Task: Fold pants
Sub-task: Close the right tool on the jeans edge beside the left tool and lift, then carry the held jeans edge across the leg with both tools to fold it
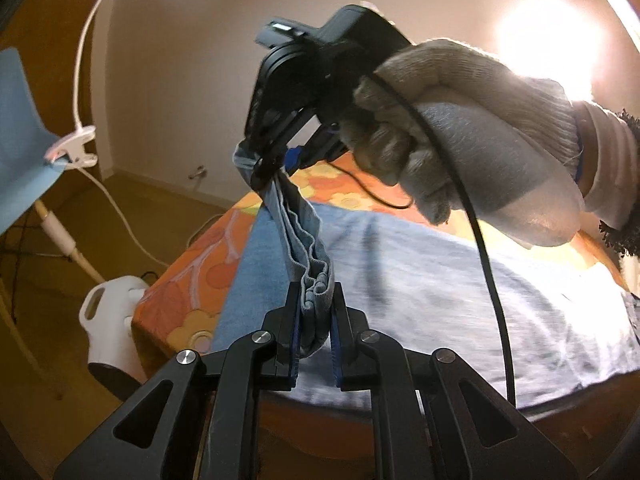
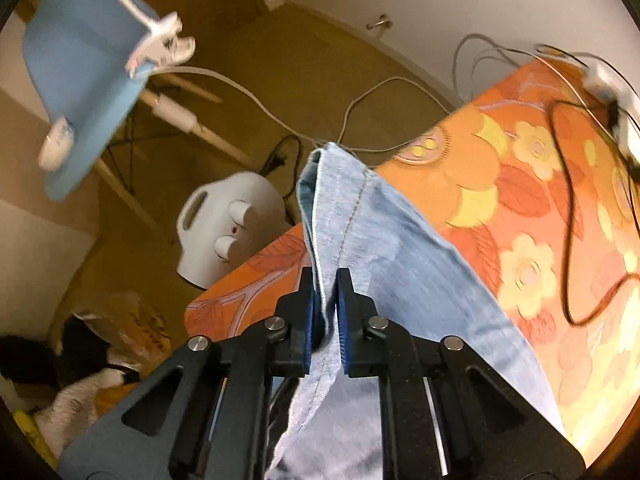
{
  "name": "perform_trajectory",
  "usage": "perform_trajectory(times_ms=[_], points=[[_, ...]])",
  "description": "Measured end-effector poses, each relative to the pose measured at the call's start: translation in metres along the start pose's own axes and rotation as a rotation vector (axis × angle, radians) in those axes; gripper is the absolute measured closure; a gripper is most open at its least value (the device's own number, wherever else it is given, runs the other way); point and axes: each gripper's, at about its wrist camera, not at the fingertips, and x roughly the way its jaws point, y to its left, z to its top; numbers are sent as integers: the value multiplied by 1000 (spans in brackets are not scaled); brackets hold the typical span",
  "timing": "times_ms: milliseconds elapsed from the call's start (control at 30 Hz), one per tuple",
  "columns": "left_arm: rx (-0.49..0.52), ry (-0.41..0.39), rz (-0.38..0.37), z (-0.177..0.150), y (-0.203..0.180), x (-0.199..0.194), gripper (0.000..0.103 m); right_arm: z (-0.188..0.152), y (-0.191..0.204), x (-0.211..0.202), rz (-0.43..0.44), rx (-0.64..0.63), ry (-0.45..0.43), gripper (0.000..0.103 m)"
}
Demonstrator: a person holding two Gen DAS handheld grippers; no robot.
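A table point(image 2: 520, 208) covered with an orange floral cloth is seen, and the light blue denim pants point(image 1: 460, 292) are spread across it, one edge hanging just past the table's near corner. A white appliance with two knobs point(image 2: 232, 228) is seen on the floor beside the table, and a blue chair point(image 2: 84, 80) with a white clip lamp is placed well apart from it.

The gathered elastic waistband point(image 1: 308, 256) is lifted above the table and stretched between both tools. The left gripper point(image 1: 316, 312) is clenched on the bunched waistband. The right gripper point(image 2: 325, 300), carried by a gloved hand point(image 1: 472, 136), is clamped on a seamed edge of the pants, with fabric draped through the pads.

The step in hand is judged to be the lifting of the waistband for a fold. It is best done if both grips are kept firm, the band is held taut and level, and the fabric is carried evenly over the table so that the seams are aligned and no slack is dragged off the corner.
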Motion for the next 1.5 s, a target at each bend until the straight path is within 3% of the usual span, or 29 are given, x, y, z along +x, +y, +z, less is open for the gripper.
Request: perform_trajectory(times_ms=[233,933,1267,1500], points=[[20,-6,-109,6,-27,-15,93,-37,-38,-56,37,78,-85,93],[132,31,-494,14,-181,-37,93,-192,-174,-203,-57,290,-200,94],[166,100,-632,-4,-249,-33,93,-275,-232,-240,-108,380,-218,94],[252,168,-716,-25,-305,-31,93,-347,-282,-254,-140,480,-226,94]])
